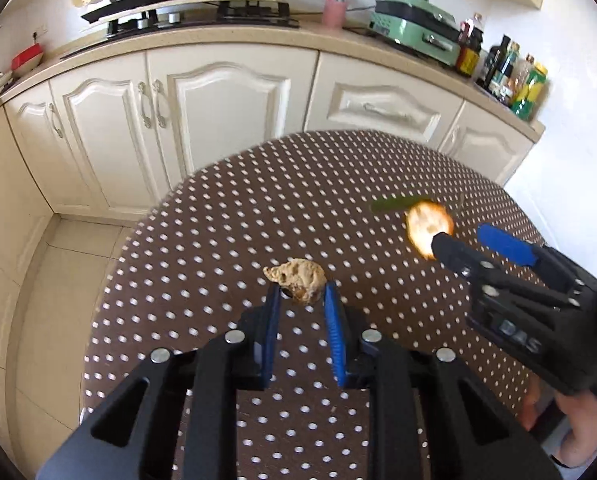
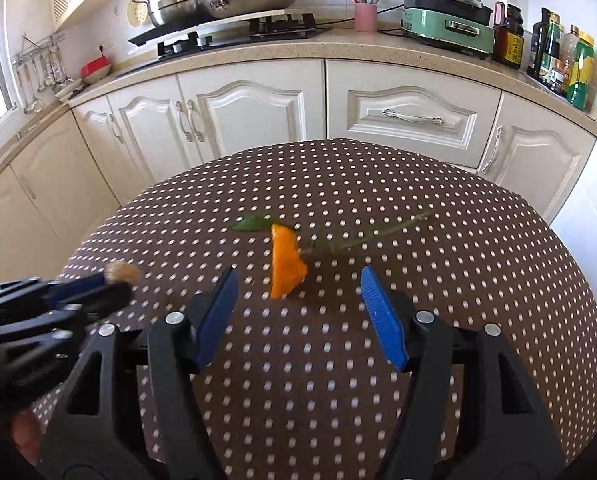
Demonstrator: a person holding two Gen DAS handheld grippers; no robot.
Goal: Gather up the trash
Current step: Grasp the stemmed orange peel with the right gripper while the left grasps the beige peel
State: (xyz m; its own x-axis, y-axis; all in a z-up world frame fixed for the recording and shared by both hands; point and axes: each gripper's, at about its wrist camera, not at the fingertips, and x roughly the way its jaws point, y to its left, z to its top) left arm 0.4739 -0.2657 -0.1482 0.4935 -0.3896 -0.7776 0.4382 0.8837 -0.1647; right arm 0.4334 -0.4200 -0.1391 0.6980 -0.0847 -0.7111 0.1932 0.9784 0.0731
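In the left wrist view, the left gripper (image 1: 302,300) sits at lower centre of the frame, its blue jaws pinching a crumpled tan scrap (image 1: 297,283) that rests on the brown, white-dotted desk (image 1: 218,240). At right of that frame the right gripper (image 1: 464,240) reaches in, its jaws spread on either side of an orange peel (image 1: 424,220), with a green leaf (image 1: 392,203) just behind the peel. In the right wrist view, the right gripper (image 2: 296,284) has its jaws spread wide, not touching the orange peel (image 2: 285,266), which stands on edge at the centre of the frame. A leafy stem (image 2: 362,236) lies across the desk behind it. The left gripper (image 2: 116,280) shows at left edge with the tan scrap (image 2: 123,271) at its tip.
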